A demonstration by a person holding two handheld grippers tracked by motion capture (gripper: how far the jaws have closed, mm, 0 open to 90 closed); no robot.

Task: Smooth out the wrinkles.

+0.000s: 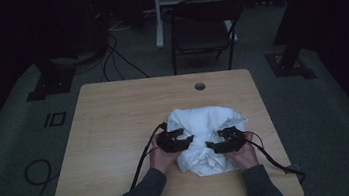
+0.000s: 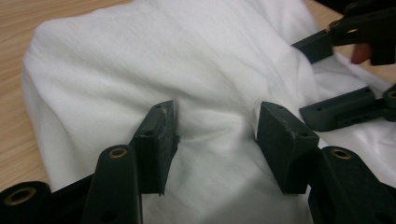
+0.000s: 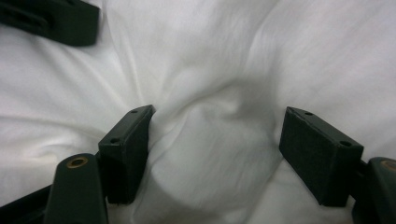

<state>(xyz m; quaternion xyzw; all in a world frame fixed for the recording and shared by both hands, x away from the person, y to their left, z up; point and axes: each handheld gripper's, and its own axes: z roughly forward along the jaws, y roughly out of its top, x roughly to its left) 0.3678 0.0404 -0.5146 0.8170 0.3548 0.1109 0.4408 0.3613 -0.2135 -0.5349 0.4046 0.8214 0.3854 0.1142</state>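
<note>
Two claws work a crumpled white cloth [image 1: 206, 137] lying on the bench [image 1: 115, 120] near its front edge. Left claw [image 2: 215, 135] stands apart, pressed into the fabric without pinching it; right claw [image 3: 215, 154] gapes wide around a raised fold. To grip well, gather one ridge between the pads, then close fully before lifting.

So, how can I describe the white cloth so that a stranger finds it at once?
Look at the wooden table, on the near right part. The white cloth lies there, crumpled in a heap, with the left gripper and right gripper on it. It is the one bright, soft thing on the table.
</note>
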